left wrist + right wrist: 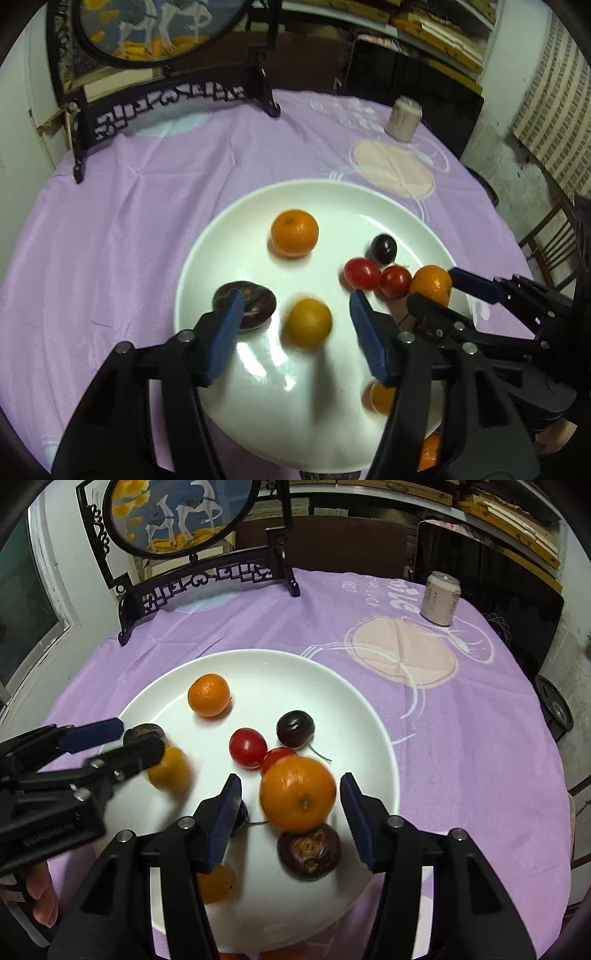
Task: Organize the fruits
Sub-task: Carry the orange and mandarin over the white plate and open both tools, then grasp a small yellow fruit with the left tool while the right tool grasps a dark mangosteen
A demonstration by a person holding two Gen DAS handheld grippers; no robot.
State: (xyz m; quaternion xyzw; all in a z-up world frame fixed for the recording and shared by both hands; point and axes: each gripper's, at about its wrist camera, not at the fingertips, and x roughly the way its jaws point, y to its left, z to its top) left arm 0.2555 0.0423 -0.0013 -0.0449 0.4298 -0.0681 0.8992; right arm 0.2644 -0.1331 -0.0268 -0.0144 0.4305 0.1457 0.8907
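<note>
Both grippers over plate (pixel 207 236), jaws open, nothing held. Left gripper (pixel 295 314) straddles blurred yellow fruit (pixel 308 323); right gripper (pixel 291 801) brackets orange (pixel 297 794), which touches a tomato (pixel 277 757). Close on each fruit's widest part, gently; round skins likely slip.

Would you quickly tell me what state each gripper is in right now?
Left gripper: open, holding nothing; a blurred yellow fruit lies between its fingers.
Right gripper: open around an orange, not clamped.
</note>
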